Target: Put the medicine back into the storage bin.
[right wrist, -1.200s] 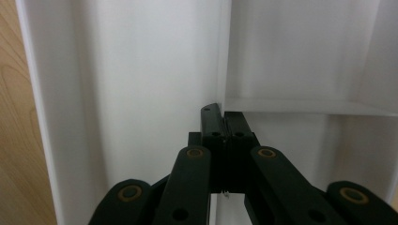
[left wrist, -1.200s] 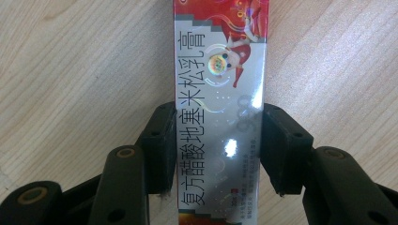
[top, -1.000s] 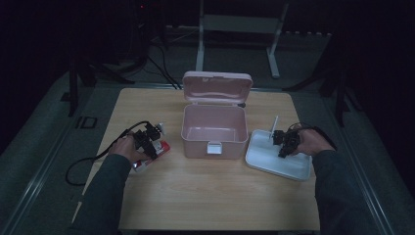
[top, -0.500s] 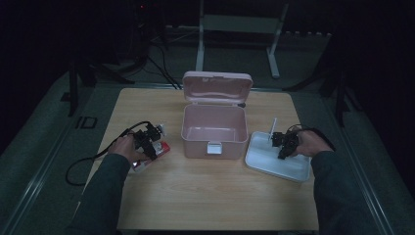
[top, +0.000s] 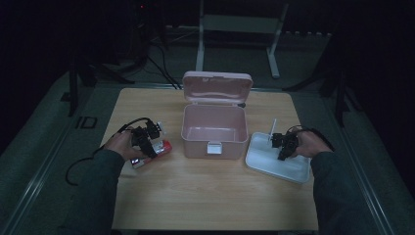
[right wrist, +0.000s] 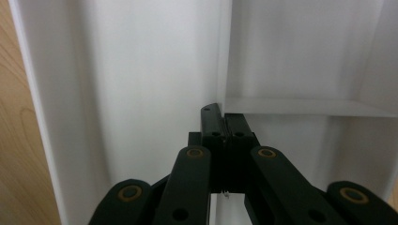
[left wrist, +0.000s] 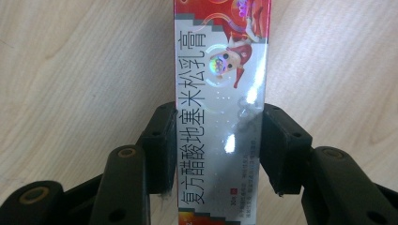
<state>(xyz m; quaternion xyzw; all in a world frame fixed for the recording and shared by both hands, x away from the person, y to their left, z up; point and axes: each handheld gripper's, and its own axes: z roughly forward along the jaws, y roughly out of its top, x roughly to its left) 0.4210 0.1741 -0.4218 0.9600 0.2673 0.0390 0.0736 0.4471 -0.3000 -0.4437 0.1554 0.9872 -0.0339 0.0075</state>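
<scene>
Between left fingers (left wrist: 159,150): printed ointment box (left wrist: 220,93)

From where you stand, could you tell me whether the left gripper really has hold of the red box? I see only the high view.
Observer: Yes. In the left gripper view the left gripper has a pad against each long side of the box, which lies flat on the table.
Operator: Thank you. What does its top face show?
Observer: Silver with black lettering, and red at the far end with a cartoon figure.
Operator: And is the right gripper open?
Observer: No. The right gripper is shut, its tips at the divider inside the white tray. I cannot tell whether it pinches the divider.
</scene>
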